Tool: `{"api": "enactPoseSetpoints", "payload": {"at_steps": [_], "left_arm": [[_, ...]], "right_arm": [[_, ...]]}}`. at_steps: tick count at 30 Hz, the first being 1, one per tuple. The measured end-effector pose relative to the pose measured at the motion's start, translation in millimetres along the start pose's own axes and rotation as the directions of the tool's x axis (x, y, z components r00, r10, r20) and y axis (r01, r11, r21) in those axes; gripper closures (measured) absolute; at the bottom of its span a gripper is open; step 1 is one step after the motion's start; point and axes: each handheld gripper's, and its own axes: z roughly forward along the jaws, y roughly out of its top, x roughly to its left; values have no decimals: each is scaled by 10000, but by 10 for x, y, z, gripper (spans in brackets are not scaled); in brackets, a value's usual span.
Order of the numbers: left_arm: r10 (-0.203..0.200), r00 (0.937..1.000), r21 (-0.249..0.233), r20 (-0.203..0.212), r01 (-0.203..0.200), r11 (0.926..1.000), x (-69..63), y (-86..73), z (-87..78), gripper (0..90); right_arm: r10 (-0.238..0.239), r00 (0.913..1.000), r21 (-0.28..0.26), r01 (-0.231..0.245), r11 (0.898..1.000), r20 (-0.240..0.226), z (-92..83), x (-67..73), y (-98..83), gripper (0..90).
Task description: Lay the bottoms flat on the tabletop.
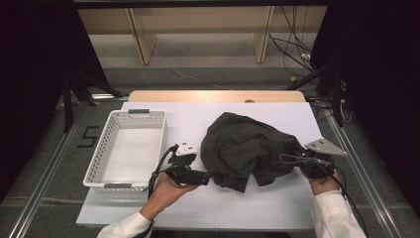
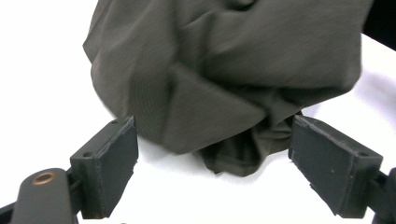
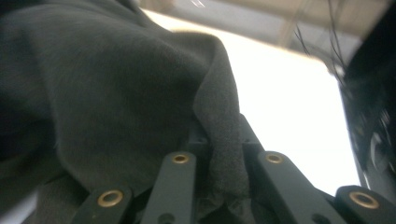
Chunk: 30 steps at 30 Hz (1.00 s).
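1. Seen from my remote station: a crumpled dark olive garment [image 1: 247, 148] lies heaped on the white table [image 1: 277, 208], just right of the white perforated basket [image 1: 126, 148]
2. My left gripper [image 1: 205, 177] rests between basket and garment, jaws spread wide, the cloth's near fold [image 2: 233, 158] lying between the pads [image 2: 116, 163] but unpinched
3. My right gripper [image 1: 297, 159], on the garment's far side from the basket, has its jaws clamped on the fabric's edge [image 3: 219, 140]
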Motion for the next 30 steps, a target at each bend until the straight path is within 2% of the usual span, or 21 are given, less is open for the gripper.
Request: {"api": "enactPoseSetpoints", "payload": {"at_steps": [3, 5, 7, 8, 10, 11, 13, 16, 17, 20, 22, 25, 27, 30], "left_arm": [[-43, 10000, 14, -54, 43, 10000, 14, -7, 10, 155], [-68, 9999, -18, -93, 68, 10000, 23, -9, 8, 155], [-107, 9999, -102, -131, 105, 9999, 35, -8, 4, 155], [-125, 9998, -118, -136, 123, 9999, 43, -8, 0, 155], [-135, 9997, -120, -190, 133, 9998, 58, -12, -4, 155], [-174, 9996, -141, -214, 171, 9998, 62, -13, -4, 155], [-181, 9996, -159, -225, 177, 9997, 64, -14, -8, 155], [-176, 9996, -194, -228, 171, 9997, 61, -9, -18, 155], [-156, 9996, -218, -246, 151, 9996, 64, -9, -21, 155], [-215, 9994, -274, -257, 208, 9994, 74, -8, -28, 155], [-233, 9994, -304, -264, 225, 9993, 79, -5, -36, 155], [-211, 9994, -308, -279, 203, 9993, 81, -6, -40, 155], [-242, 9994, -303, -264, 234, 9993, 84, -10, -34, 155], [-246, 9994, -261, -256, 240, 9994, 85, -14, -24, 155]], "right_arm": [[349, 9993, 793, -361, 9962, 158, 136, -128, -136, 784], [548, 9984, 839, -556, 9949, 111, 113, -157, -132, 652], [786, 9966, 482, -773, 9958, -246, 20, -153, -55, 475], [741, 9963, 276, -729, 9970, -432, -40, -130, -7, 417], [594, 9939, -152, -611, 9980, -930, -165, -45, 93, 341], [446, 9918, -398, -497, 9980, -1202, -221, 16, 139, 336], [185, 9811, -619, -309, 9976, -1927, -306, 168, 225, 304], [-334, 9601, -720, 139, 9973, -2777, -373, 443, 326, 266], [-533, 9522, -753, 320, 9966, -3006, -379, 540, 345, 261], [-1120, 9192, -593, 968, 9935, -3776, -353, 807, 358, 240], [-1455, 9069, -353, 1433, 9891, -3955, -279, 949, 330, 219], [-1632, 8979, 425, 1974, 9794, -4088, -98, 1072, 236, 184], [-1744, 8996, 991, 2317, 9677, -4004, 29, 1106, 147, 172], [-1642, 8994, 1655, 2487, 9543, -4052, 191, 1129, 17, 157]]}}
